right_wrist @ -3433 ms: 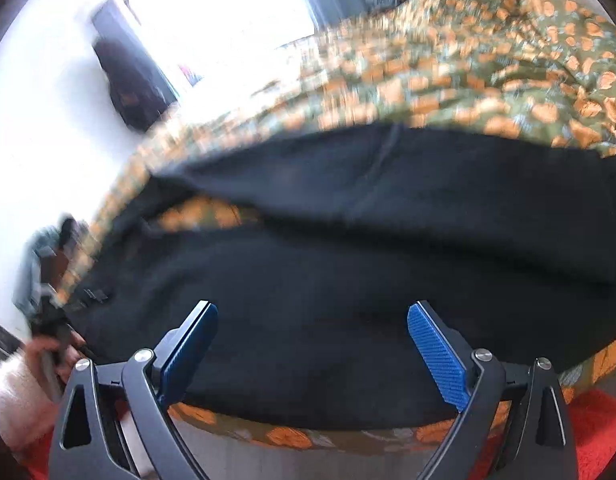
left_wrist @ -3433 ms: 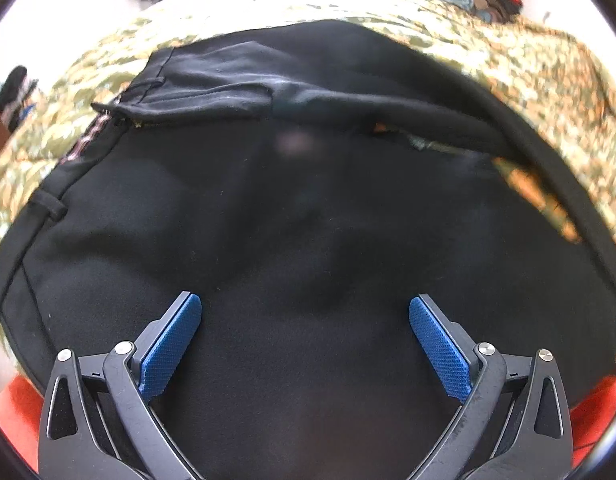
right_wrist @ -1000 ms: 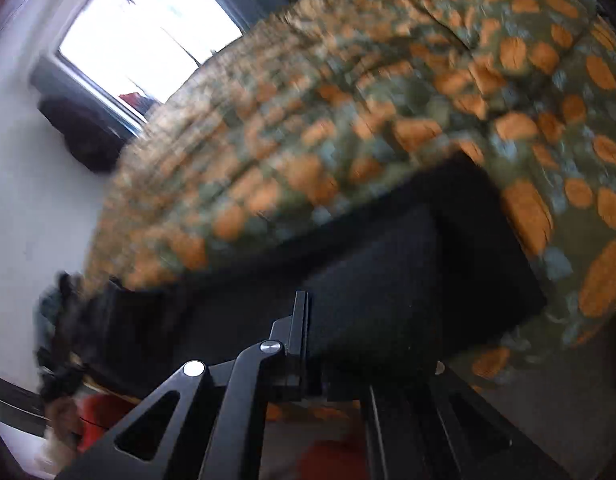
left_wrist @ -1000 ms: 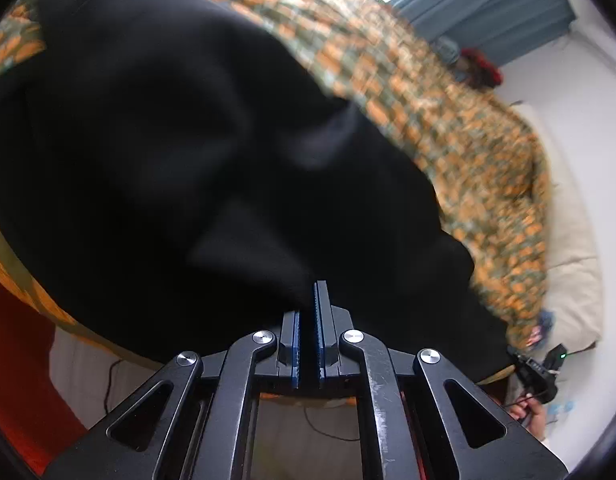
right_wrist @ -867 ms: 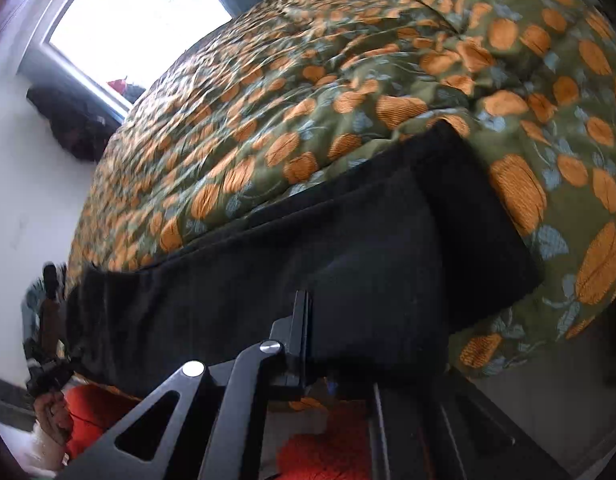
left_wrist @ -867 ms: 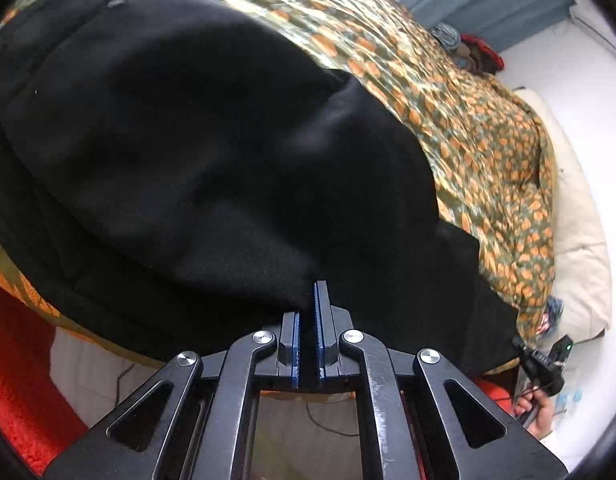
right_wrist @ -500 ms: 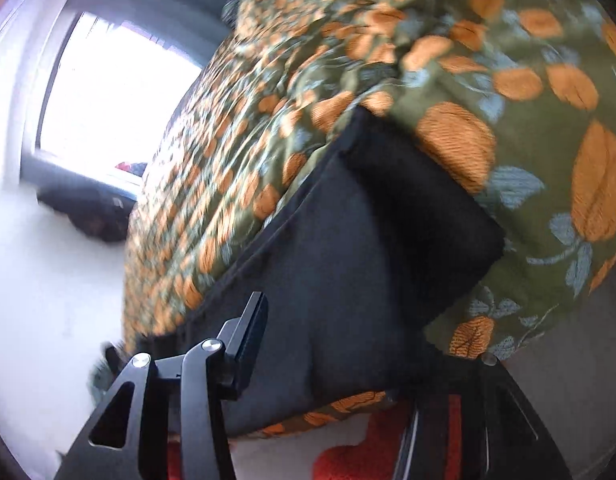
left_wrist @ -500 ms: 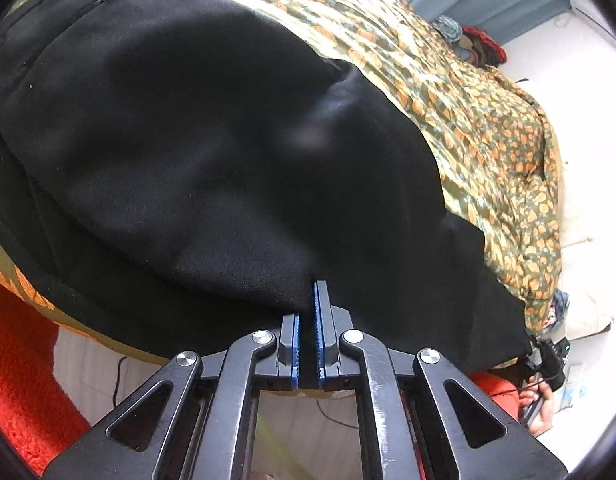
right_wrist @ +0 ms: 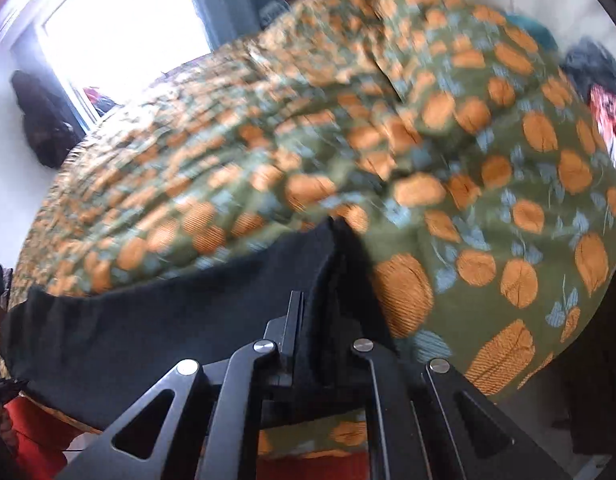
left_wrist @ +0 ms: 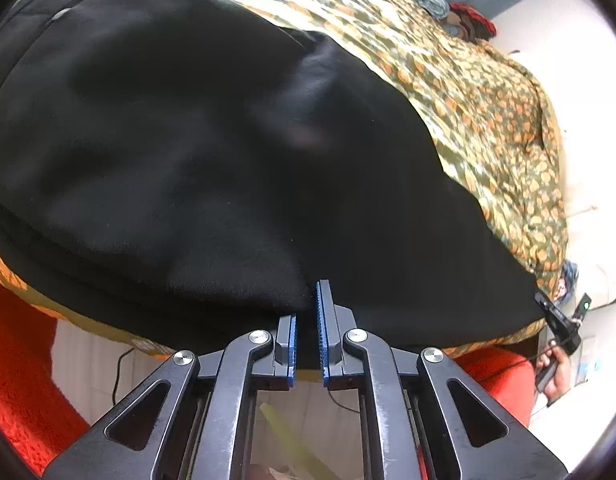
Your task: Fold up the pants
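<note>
Black pants (left_wrist: 211, 148) lie folded lengthwise along the near edge of a bed, on a green quilt with orange spots (left_wrist: 488, 92). My left gripper (left_wrist: 308, 320) is at the pants' near edge; its blue pads stand slightly apart, with a fold of black cloth at the tips. My right gripper (right_wrist: 312, 320) is shut on the leg-end hem of the pants (right_wrist: 167, 320), and the cloth bunches over its fingers. The right wrist view is blurred.
The quilt (right_wrist: 468, 160) covers the whole bed. A red rug (left_wrist: 15, 352) lies on the floor below the bed edge. A bright window (right_wrist: 119, 36) and a dark bag (right_wrist: 39, 120) stand at the far side. A hand with the other gripper (left_wrist: 560, 344) shows at right.
My left gripper's pads have parted a little after being shut on the pants edge. My right gripper opened half a second ago and is now shut again on the leg end.
</note>
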A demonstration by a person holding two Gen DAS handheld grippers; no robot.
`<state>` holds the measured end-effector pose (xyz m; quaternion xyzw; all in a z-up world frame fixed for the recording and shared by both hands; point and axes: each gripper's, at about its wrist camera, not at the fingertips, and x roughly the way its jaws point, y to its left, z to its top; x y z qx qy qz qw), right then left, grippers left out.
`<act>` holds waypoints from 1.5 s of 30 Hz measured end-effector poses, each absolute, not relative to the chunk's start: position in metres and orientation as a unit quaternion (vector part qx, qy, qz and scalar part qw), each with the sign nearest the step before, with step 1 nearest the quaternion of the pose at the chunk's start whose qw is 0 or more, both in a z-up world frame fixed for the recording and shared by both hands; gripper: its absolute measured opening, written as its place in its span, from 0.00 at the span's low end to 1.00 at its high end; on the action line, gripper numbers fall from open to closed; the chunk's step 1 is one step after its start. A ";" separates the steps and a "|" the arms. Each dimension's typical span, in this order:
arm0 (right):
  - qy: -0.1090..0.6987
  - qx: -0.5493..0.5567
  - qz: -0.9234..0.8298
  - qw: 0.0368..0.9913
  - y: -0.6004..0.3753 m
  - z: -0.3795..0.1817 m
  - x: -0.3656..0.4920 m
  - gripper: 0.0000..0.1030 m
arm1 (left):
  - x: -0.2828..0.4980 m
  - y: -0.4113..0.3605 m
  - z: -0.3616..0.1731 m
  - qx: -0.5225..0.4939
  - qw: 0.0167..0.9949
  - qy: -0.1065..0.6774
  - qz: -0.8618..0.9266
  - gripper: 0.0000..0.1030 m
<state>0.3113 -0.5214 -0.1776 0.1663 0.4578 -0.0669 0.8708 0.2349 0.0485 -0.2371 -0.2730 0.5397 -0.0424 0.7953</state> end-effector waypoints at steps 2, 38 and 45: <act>0.460 0.160 -0.075 0.870 -0.524 -0.185 0.313 0.09 | 0.234 0.045 -0.236 -0.262 0.798 0.541 -0.046 0.07; 0.481 0.107 -0.080 0.866 -0.466 -0.188 0.307 0.66 | 0.290 -0.130 -0.139 -0.024 0.860 0.485 -0.160 0.78; 0.477 0.056 -0.122 0.869 -0.457 -0.184 0.306 0.66 | 0.320 -0.156 -0.149 -0.008 0.856 0.494 -0.154 0.80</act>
